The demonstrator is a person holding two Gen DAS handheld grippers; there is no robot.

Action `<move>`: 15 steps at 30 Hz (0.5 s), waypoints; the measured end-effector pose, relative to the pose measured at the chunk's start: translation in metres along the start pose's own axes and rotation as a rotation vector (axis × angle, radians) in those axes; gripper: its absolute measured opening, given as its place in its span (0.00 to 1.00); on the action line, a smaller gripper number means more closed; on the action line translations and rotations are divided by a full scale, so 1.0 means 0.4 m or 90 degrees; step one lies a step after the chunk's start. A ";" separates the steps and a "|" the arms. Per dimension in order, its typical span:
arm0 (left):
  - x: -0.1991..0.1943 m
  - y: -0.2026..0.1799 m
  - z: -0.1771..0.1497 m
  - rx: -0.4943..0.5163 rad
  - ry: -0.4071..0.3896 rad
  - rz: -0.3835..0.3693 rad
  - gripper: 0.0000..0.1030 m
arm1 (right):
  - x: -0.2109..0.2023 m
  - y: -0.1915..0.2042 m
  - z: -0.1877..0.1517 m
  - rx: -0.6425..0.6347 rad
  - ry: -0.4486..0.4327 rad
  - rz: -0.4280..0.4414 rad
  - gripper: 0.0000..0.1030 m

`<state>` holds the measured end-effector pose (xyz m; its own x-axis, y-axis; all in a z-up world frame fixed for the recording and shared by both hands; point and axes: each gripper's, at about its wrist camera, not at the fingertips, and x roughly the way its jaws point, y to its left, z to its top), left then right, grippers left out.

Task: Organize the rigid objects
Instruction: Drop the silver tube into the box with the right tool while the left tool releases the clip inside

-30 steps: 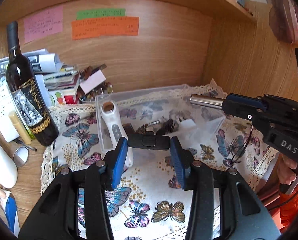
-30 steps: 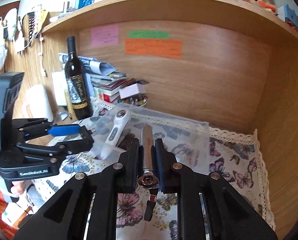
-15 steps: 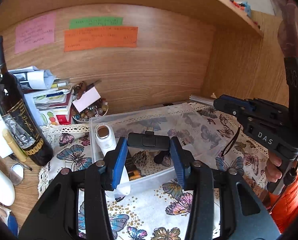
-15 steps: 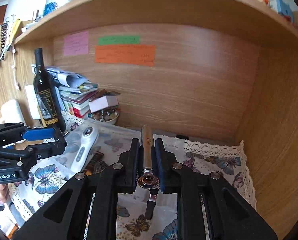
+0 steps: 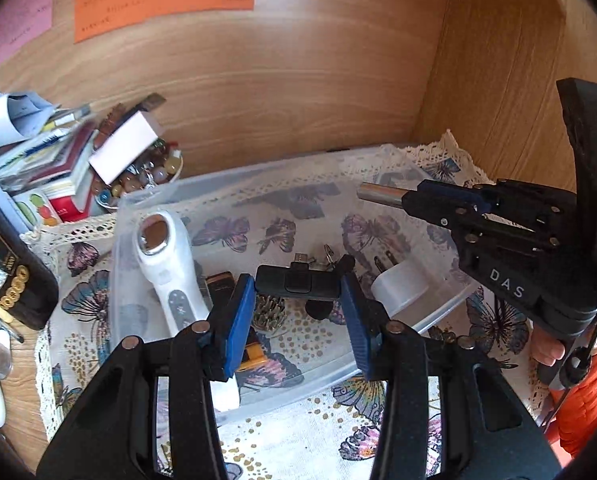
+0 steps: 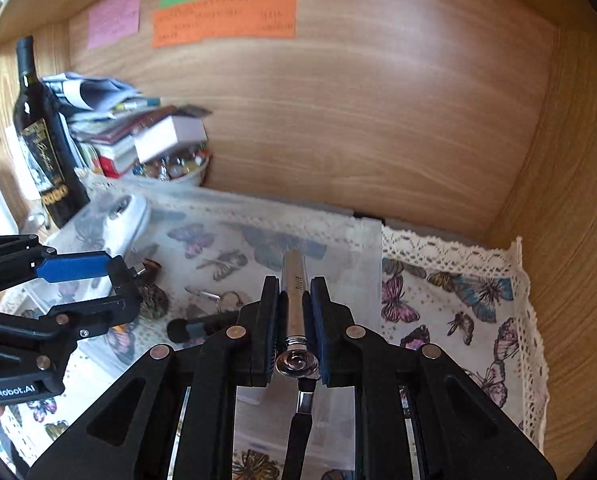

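My left gripper [image 5: 297,286] is shut on a black adapter [image 5: 296,283] and holds it over the clear plastic bin [image 5: 438,318]. My right gripper [image 6: 294,296] is shut on a silver metal pen-like cylinder [image 6: 294,280] and holds it above the bin's right part [image 6: 372,248]; it shows at the right of the left wrist view [image 5: 382,193]. In the bin lie a white handheld device [image 5: 166,264], a white plug [image 5: 398,284], a pine cone [image 5: 268,312] and several small items.
A dark wine bottle [image 6: 44,148] stands at the left. Stacked books and papers [image 6: 110,128] and a bowl of beads [image 5: 146,176] sit behind the bin. The wooden back wall and right side wall are close. A butterfly cloth [image 6: 458,300] covers the shelf.
Both grippers have moved forward and lower over the bin, each still holding its object. The bin and its contents now look closer.
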<state>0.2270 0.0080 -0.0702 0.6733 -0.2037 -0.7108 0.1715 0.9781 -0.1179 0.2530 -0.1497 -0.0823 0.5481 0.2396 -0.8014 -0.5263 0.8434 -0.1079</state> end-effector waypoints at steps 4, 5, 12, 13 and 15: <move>0.027 -0.003 0.000 -0.003 0.016 0.002 0.42 | 0.019 -0.003 -0.008 0.003 0.019 0.000 0.14; 0.029 -0.001 0.000 -0.006 0.018 0.000 0.42 | 0.021 -0.004 -0.010 0.004 0.022 0.000 0.14; 0.031 0.002 0.004 -0.013 0.025 0.000 0.43 | 0.012 0.002 -0.013 -0.003 0.026 0.000 0.14; 0.026 0.001 0.004 -0.012 0.023 0.002 0.44 | 0.007 0.004 -0.011 -0.004 0.022 0.000 0.14; 0.013 -0.001 0.006 -0.009 0.015 0.006 0.44 | -0.013 0.009 -0.007 -0.008 0.011 0.003 0.14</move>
<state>0.2321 0.0063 -0.0723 0.6577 -0.1930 -0.7282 0.1540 0.9806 -0.1209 0.2466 -0.1493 -0.0800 0.5343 0.2343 -0.8122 -0.5367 0.8364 -0.1118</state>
